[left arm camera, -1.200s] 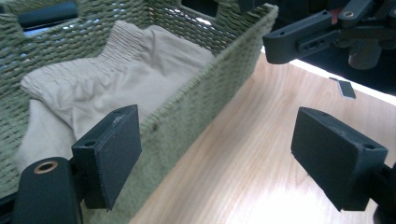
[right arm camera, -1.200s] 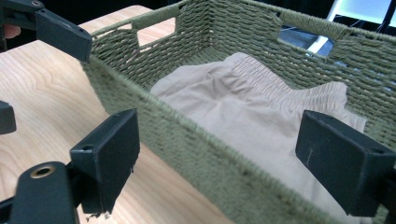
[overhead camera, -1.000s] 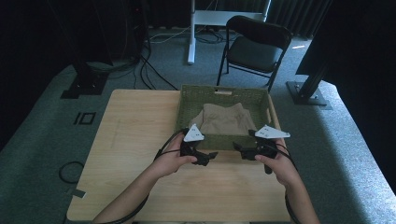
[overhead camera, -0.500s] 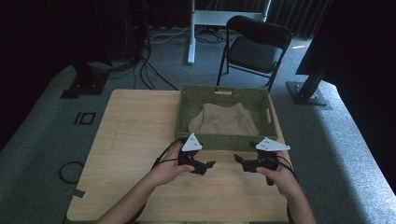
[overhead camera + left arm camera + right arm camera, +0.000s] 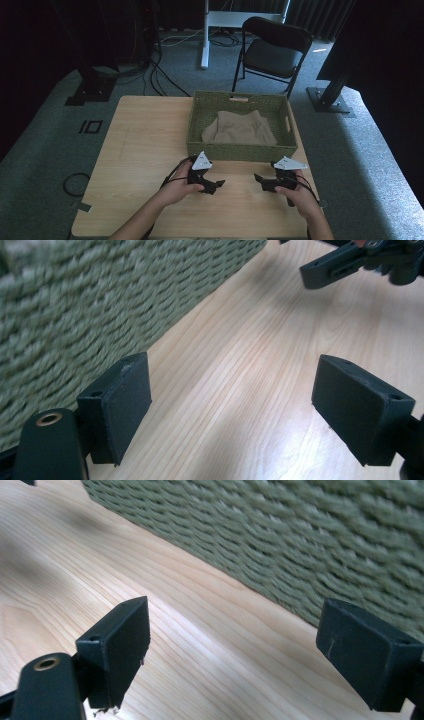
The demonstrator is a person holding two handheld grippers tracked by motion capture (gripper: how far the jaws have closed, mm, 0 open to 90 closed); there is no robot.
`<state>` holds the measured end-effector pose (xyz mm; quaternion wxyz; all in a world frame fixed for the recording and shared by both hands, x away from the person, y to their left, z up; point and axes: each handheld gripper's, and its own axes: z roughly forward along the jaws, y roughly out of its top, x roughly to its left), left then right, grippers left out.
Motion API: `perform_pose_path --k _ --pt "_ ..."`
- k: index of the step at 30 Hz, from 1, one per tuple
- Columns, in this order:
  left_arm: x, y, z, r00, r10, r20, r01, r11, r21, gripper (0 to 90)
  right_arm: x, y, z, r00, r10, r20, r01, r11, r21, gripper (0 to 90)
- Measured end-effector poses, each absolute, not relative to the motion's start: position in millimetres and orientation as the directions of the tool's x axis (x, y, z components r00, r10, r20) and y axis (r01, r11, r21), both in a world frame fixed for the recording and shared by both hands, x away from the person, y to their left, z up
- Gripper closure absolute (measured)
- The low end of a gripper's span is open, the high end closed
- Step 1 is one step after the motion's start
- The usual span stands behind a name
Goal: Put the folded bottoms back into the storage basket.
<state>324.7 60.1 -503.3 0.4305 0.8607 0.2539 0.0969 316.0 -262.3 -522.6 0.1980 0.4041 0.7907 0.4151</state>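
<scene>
Dark curtains, cables on grey carpet and a black folding chair (image 5: 272, 47) stand beyond the pale wooden tabletop (image 5: 140, 150) where I work. On its far right part sits a green woven basket (image 5: 240, 150), and a beige folded cloth (image 5: 240, 131) lies inside it, toward the middle and near wall. My left gripper (image 5: 216, 186) is low over the bare wood just in front of the basket's near wall, tips pointing toward my other hand; its jaws stand wide apart with only wood grain between them, as the left gripper view (image 5: 232, 405) shows, with the woven wall close on one side. My right gripper (image 5: 260, 181) hangs near the basket's right front corner, pointing back at the left one, the two well short of touching. In the right gripper view (image 5: 232, 645) its jaws are likewise spread and hold nothing, the basket wall just beyond them.
</scene>
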Motion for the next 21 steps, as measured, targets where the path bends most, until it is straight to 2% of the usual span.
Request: perform_pose_path --k 21 --pt "323.7 99.3 -532.3 0.784 0.618 -0.058 0.432 -0.476 0.766 17.2 302.4 -291.9 -545.7 -0.493 0.870 0.011 0.544 0.298 0.785 13.5"
